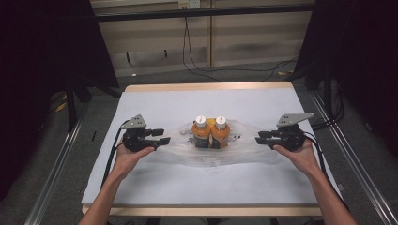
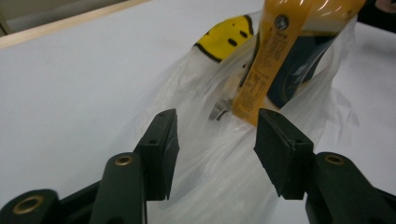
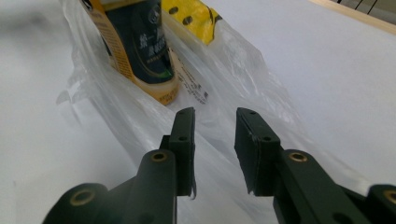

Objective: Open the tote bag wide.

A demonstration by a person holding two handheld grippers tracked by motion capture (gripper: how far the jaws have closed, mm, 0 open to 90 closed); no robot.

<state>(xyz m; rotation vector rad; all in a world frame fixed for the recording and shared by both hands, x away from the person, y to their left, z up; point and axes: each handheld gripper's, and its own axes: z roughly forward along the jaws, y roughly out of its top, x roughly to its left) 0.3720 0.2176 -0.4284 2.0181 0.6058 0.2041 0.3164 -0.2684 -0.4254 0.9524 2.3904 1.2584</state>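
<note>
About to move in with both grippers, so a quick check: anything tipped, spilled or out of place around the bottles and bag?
Nothing stands out. The two orange bottles stand upright side by side, white caps on, on the clear plastic bag, which lies crumpled but dry. A yellow packet sits behind them. The left gripper and right gripper are open, one at each end of the bag.

White-covered table point(image 1: 155, 183), wood edge; black cables point(image 1: 197, 65) on grey floor beyond; metal rails at sides
</note>
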